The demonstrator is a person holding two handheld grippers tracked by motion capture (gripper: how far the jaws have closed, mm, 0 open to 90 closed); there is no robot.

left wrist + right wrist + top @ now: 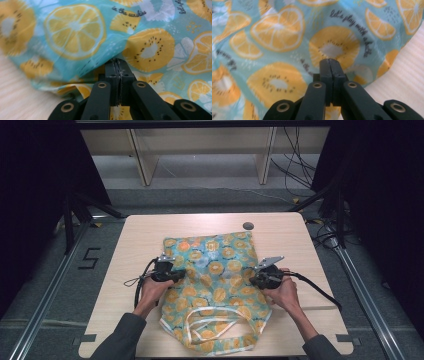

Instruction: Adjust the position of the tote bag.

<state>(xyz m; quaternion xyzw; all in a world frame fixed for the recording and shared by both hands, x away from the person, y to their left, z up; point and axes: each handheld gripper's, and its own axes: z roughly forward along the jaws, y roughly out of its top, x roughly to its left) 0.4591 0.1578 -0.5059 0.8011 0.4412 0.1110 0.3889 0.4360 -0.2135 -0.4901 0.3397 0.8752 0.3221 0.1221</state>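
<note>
High view: your left gripper (181, 275) and right gripper (255, 279) sit at the bag's (220, 270) two sides. Both are clamped on its fabric.

Worktop (140, 227): light wood-grain top with rounded corners, seen from above in the high view. A small dark round disc (248, 226) was noted flush near the far edge, right of centre. Notches were seen cut into the near edge at both corners.

One item was laid directly on it: a fabric bag (220, 270), teal with an orange-slice and kiwi print, spread flat across the middle and reaching to the near edge. Its handles (210, 327) were looped loosely at the near end, resting on the bag and the top. The bag's far edge was well short of the disc's side of the worktop. Bare wood was seen left and right of the bag.
</note>
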